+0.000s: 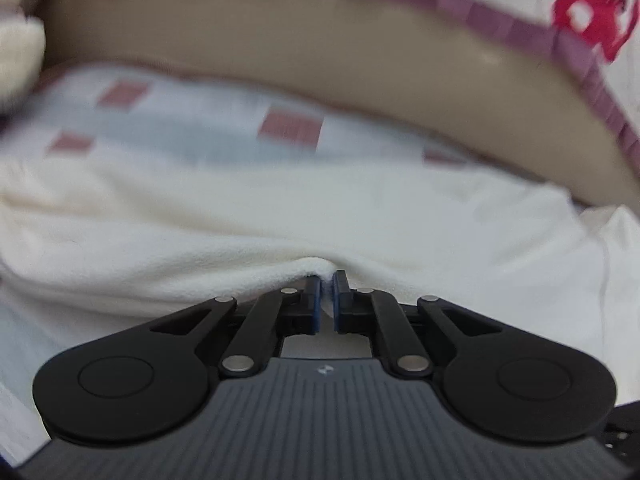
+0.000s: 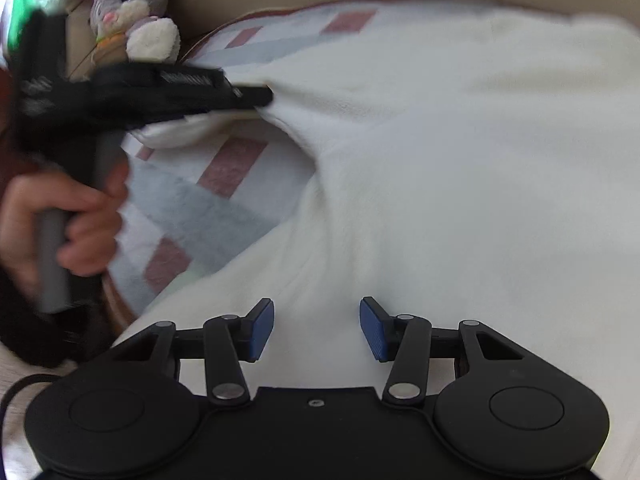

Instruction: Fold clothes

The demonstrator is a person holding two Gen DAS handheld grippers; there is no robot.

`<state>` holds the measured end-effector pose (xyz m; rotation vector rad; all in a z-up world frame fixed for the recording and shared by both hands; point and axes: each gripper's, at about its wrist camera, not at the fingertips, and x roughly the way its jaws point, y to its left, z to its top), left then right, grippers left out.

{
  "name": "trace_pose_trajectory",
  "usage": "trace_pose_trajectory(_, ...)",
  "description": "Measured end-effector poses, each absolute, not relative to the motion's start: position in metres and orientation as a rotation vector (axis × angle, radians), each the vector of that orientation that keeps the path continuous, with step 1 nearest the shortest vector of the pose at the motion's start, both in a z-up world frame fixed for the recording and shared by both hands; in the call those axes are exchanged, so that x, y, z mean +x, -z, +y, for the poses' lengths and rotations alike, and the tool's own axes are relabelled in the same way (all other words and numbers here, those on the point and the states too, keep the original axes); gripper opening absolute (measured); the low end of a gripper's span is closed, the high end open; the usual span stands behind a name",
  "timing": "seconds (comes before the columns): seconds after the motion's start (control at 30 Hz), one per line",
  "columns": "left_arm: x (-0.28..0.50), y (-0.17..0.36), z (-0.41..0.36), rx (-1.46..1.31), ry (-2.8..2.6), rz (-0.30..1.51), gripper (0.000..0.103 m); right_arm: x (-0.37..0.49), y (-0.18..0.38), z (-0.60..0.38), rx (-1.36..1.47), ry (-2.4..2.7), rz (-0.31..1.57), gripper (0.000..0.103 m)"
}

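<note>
- The left hand-held gripper (image 1: 327,280) is clenched on a fold of the cream fleece garment (image 1: 280,220); its 2 blue pads (image 1: 316,300) are nearly together with a thin ridge of cloth pinched between them.
- In the right wrist view the left hand-held gripper (image 2: 264,98) bites the garment's edge, lifting that part clear of the bedspread; a bare hand (image 2: 68,216) grips its grey handle.
- The right hand-held gripper (image 2: 317,326) is released, its blue pads (image 2: 262,330) spread wide, with the cream fleece garment (image 2: 440,180) lying beneath and between them.
- The garment is spread over a patchwork bedspread (image 2: 208,200) of white, grey-blue and dusty-red squares.
- A grey stuffed rabbit (image 2: 128,4) sits at the far left, beyond the bedspread, against a beige surface.
- A frilled purple trim (image 1: 460,4) edges white cloth bearing a red print (image 1: 592,12).
</note>
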<state>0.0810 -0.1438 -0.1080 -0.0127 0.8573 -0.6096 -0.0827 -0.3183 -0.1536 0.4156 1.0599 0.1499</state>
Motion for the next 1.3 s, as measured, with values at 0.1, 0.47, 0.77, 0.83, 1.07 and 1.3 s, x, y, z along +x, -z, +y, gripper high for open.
trace_pose_trajectory(0.1, 0.087, 0.094, -0.13, -0.108, 0.624, 0.844, 0.005, -0.077, 0.148, -0.319, 0.405, -0.14, 1.024, 0.054)
trace_pose_trajectory(0.47, 0.115, 0.092, -0.107, -0.208, 0.578, 0.811, 0.004, -0.065, 0.139, -0.315, 0.561, -0.278, 1.189, 0.06)
trace_pose_trajectory(0.77, 0.119, 0.116, -0.133, 0.015, 0.472, 0.891, 0.007, -0.077, 0.175, -0.295, 0.618, -0.359, 1.318, 0.061)
trace_pose_trajectory(0.83, 0.11, 0.111, -0.129, 0.046, 0.49, 0.934, 0.012, -0.079, 0.172, -0.29, 0.577, -0.37, 1.279, 0.034)
trace_pose_trajectory(1.07, 0.012, 0.066, -0.093, 0.193, 0.668, 0.91, 0.051, -0.094, 0.151, -0.29, 0.575, -0.386, 1.114, 0.008)
trace_pose_trajectory(1.3, -0.068, 0.042, -0.035, 0.191, 0.832, 0.982, 0.051, -0.097, 0.123, -0.309, 0.728, -0.489, 0.918, 0.008)
